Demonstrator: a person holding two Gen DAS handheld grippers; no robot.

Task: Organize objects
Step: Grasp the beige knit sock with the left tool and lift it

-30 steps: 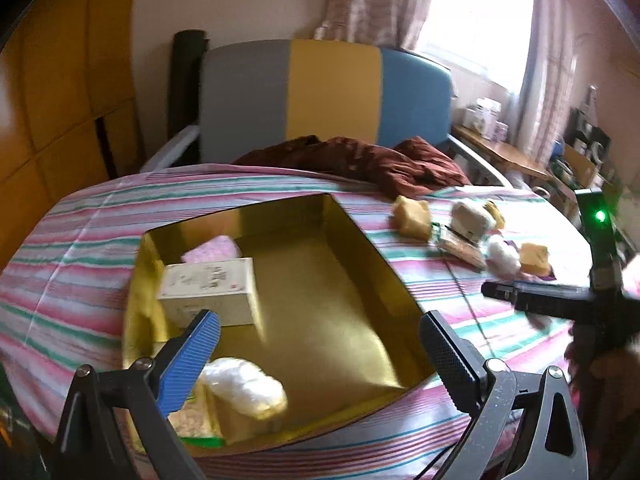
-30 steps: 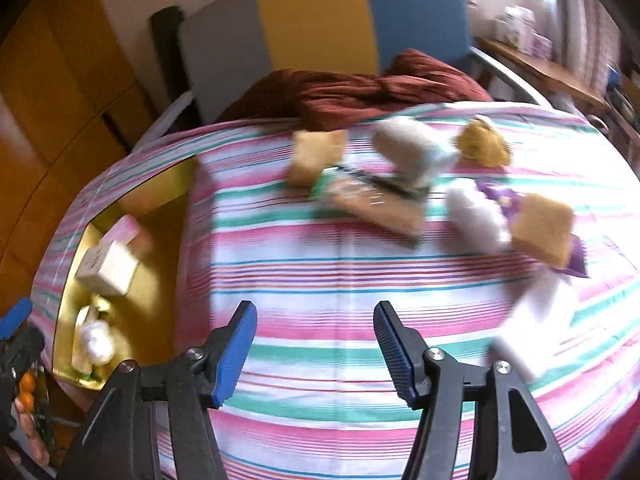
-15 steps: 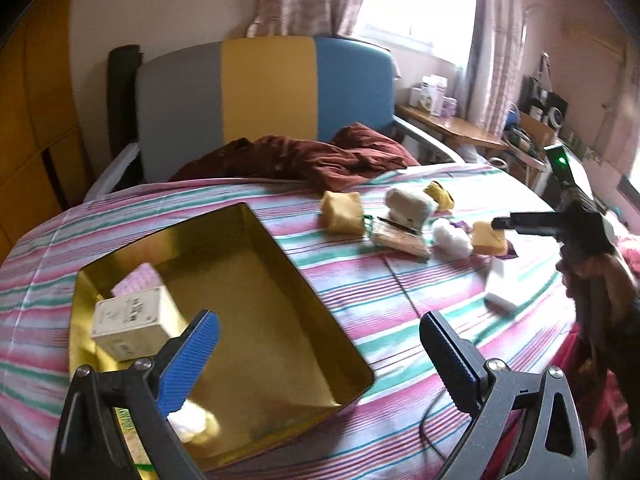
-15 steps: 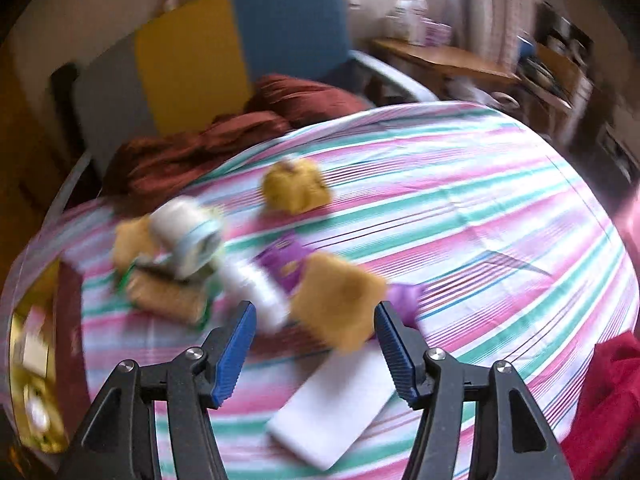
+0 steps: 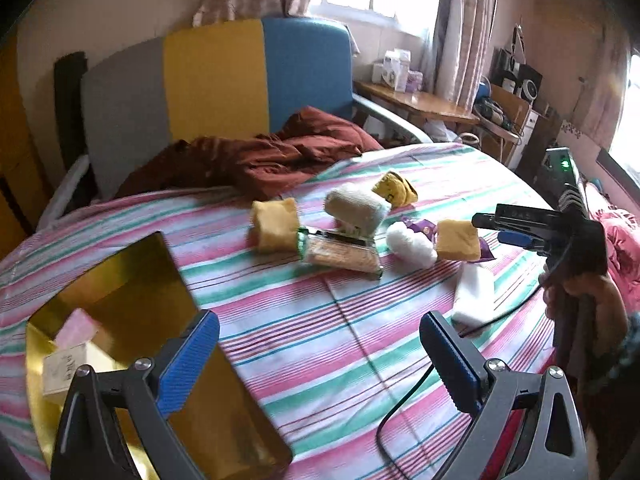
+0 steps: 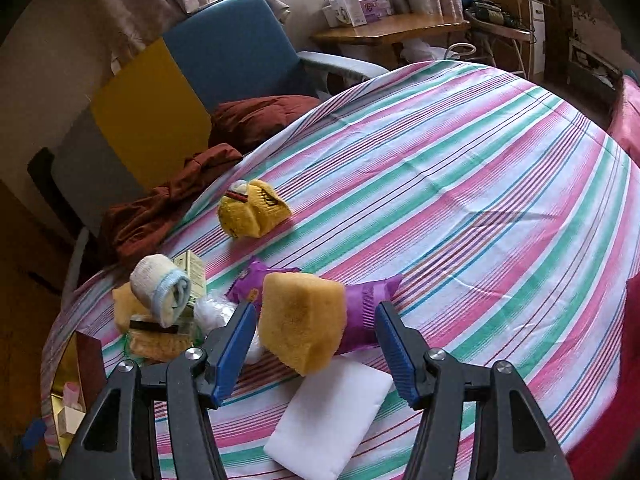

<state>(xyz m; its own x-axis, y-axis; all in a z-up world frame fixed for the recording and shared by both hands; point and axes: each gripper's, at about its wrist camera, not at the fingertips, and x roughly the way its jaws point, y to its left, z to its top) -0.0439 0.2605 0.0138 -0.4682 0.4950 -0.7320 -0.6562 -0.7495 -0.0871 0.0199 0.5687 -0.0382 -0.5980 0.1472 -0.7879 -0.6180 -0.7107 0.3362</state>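
Observation:
My right gripper (image 6: pixel 316 342) is open, its fingers on either side of a yellow sponge (image 6: pixel 302 320) that lies on a purple packet (image 6: pixel 360 304); I cannot tell if they touch it. A white block (image 6: pixel 332 416) lies just below. A rolled cloth (image 6: pixel 162 290), a biscuit pack (image 6: pixel 160 344) and a yellow sock toy (image 6: pixel 252 210) lie nearby. My left gripper (image 5: pixel 320 356) is open and empty above the striped tablecloth (image 5: pixel 320 340), beside the gold box (image 5: pixel 120 292), which holds a white carton (image 5: pixel 64 368) and a pink item (image 5: pixel 76 326).
A second yellow sponge (image 5: pixel 274 224) and a white fluffy ball (image 5: pixel 410 242) lie among the pile. A dark red cloth (image 5: pixel 260 156) is heaped at the table's far edge before a grey, yellow and blue chair (image 5: pixel 216 76). A black cable (image 5: pixel 408 400) trails near the front edge.
Both grippers swung right. The left view moved off the gold box toward the pile. The right gripper closed in on the yellow sponge, which now sits between its fingers.

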